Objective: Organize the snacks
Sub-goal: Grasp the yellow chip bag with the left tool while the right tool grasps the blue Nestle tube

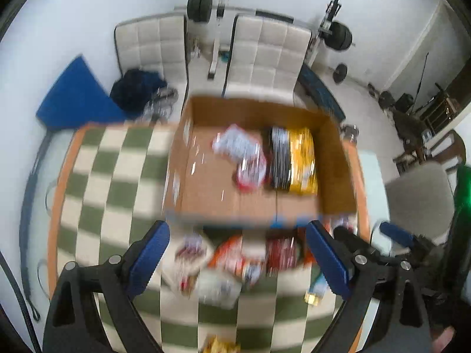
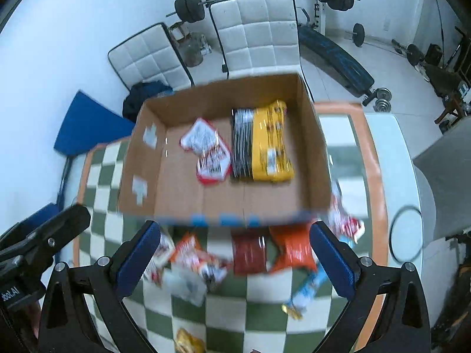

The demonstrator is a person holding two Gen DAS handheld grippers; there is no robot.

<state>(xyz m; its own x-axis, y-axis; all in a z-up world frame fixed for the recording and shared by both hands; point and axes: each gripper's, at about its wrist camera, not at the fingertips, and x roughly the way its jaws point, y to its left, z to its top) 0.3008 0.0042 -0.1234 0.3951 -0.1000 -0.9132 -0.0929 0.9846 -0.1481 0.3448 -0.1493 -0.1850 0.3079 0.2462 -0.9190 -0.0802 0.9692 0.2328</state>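
An open cardboard box [image 1: 203, 194] [image 2: 176, 188] stands on a green-and-white checkered table. Inside lie a yellow packet [image 1: 303, 161] [image 2: 272, 144], a black striped packet [image 1: 279, 158] [image 2: 243, 147] and red-and-white packets [image 1: 244, 156] [image 2: 209, 153]. Loose snacks lie in front of the box: an orange bag [image 2: 294, 250], a dark red packet [image 2: 248, 253] [image 1: 279, 251], a blue bar [image 2: 306, 291], and white and orange packets [image 1: 232, 259] [image 2: 191, 264]. My left gripper [image 1: 235, 253] and right gripper [image 2: 235, 250] hover open and empty above this pile. Both views are blurred.
Two white quilted chairs [image 2: 256, 29] stand behind the table, with barbell weights [image 2: 191, 6] and a bench [image 2: 335, 56] beyond. A blue mat [image 1: 76, 94] and dark cloth [image 1: 138, 88] lie at the left. A yellow snack [image 2: 188, 341] lies near the front edge.
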